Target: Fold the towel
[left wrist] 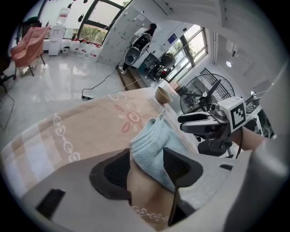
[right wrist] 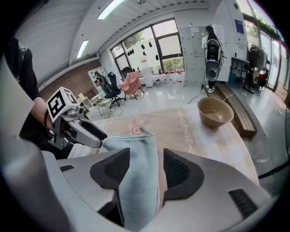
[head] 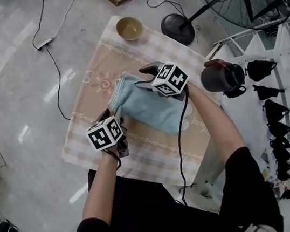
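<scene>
Towel (head: 149,106): pale blue, already doubled into a thick pad; it lies flat on the tablecloth (head: 89,89), on the person's side of the bowl (head: 129,28) and well apart from it.
Left gripper (left wrist: 147,156): jaws stand wide with nothing pinched; the towel corner farther from the bowl lies between them on the cloth.
Right gripper (right wrist: 146,156): jaws likewise apart, astride the towel edge nearer the bowl; fabric brushes one jaw and bare cloth shows beside the other, so there is no grip.
Stage: a further fold looks due, with both grippers placed for a pinch.
Risk, layers: closing on the top plies alone would peel the stack open.
Risk, cloth: a bite too deep could catch the tablecloth and drag the bowl.
Risk, skew: uneven holds at the two ends would leave a crooked fold.
</scene>
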